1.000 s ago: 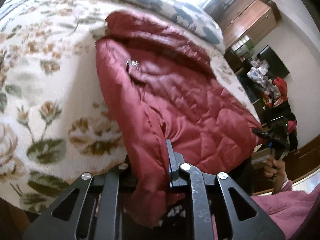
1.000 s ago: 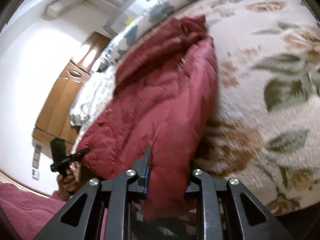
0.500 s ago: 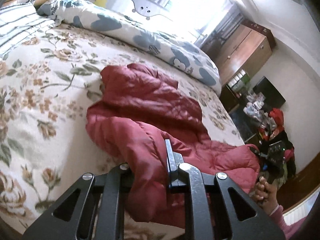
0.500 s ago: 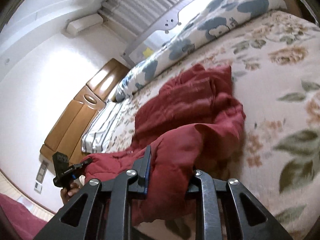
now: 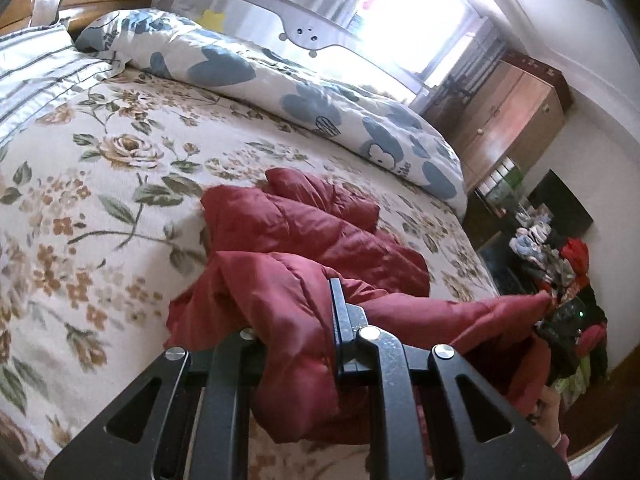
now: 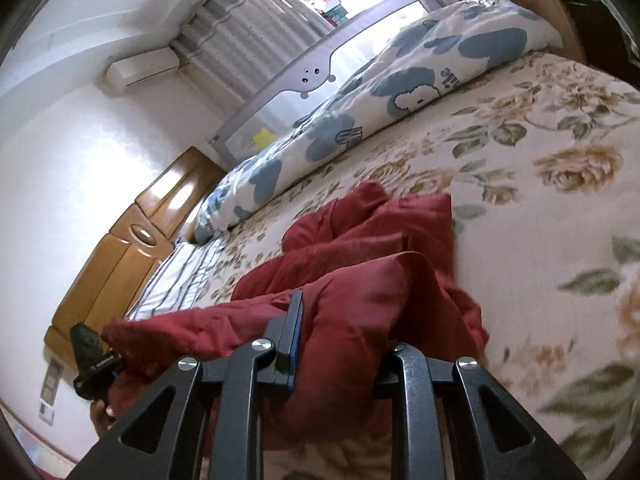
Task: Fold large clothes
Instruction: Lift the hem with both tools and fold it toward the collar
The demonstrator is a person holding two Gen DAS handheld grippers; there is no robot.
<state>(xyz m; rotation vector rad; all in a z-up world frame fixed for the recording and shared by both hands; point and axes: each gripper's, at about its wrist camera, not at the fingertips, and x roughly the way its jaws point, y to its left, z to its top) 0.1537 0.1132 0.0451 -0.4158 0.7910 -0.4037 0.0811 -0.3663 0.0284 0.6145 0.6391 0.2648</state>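
The left gripper [image 5: 296,320] and right gripper [image 6: 344,336] are each clamped on a near corner of the red jacket [image 5: 304,232]. Its held edge spans between them; the rest trails ahead onto the flowered bedspread [image 5: 100,184], equally near both hands.

Both wrist views look close and obliquely down across the bed [image 5: 100,184], sharing its red jacket [image 6: 360,248]

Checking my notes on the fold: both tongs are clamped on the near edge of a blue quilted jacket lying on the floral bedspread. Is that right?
Not quite: the quilted jacket is dark red, not blue, as the left wrist view shows. The rest holds: the left tongs and the right tongs are both clamped on its near edge, and it lies on the floral bedspread.
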